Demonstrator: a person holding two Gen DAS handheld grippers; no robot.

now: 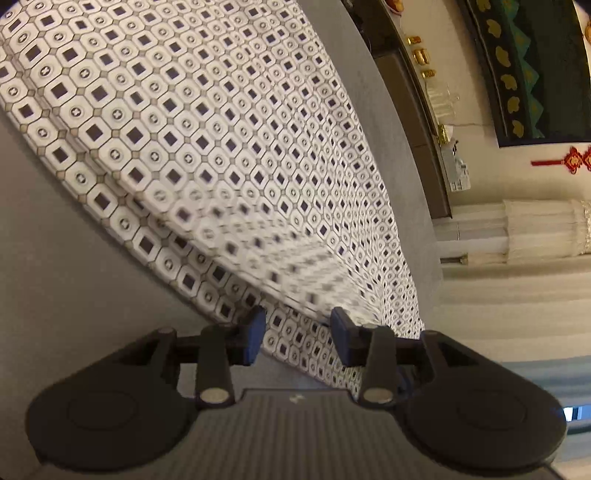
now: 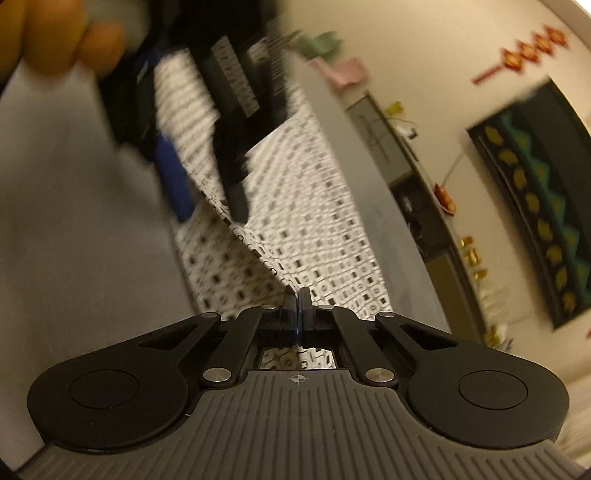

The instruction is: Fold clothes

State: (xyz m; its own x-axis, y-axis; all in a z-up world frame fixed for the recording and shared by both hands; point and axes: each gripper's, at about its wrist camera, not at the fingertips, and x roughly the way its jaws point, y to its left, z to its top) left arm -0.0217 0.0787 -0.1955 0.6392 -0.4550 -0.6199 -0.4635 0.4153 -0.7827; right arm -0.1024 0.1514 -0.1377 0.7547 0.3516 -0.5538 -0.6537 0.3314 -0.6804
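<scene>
Left gripper (image 1: 297,334): blue-padded jaws parted, nothing pinched, a fold edge of the white geometric-print cloth (image 1: 207,155) just beyond the tips. Right gripper (image 2: 296,295): jaws fully together; whether they pinch the cloth's edge I cannot tell. Cloth lies folded on the grey tabletop (image 1: 74,266). Beyond the cloth, a red knot ornament (image 1: 569,160) on the wall.

Warm, yellowish indoor light washes both views, fairly even, with no hard shadows on the grey table surface (image 1: 66,236). Fisheye bending curves the table edge and walls toward the corners. The left wrist view is mostly sharp, though the white geometric-patterned cloth (image 1: 207,122) smears near its lower fold. The right wrist view is heavily motion-blurred: the person's hand (image 2: 55,33) and the red wall ornament (image 2: 528,51) streak.
</scene>
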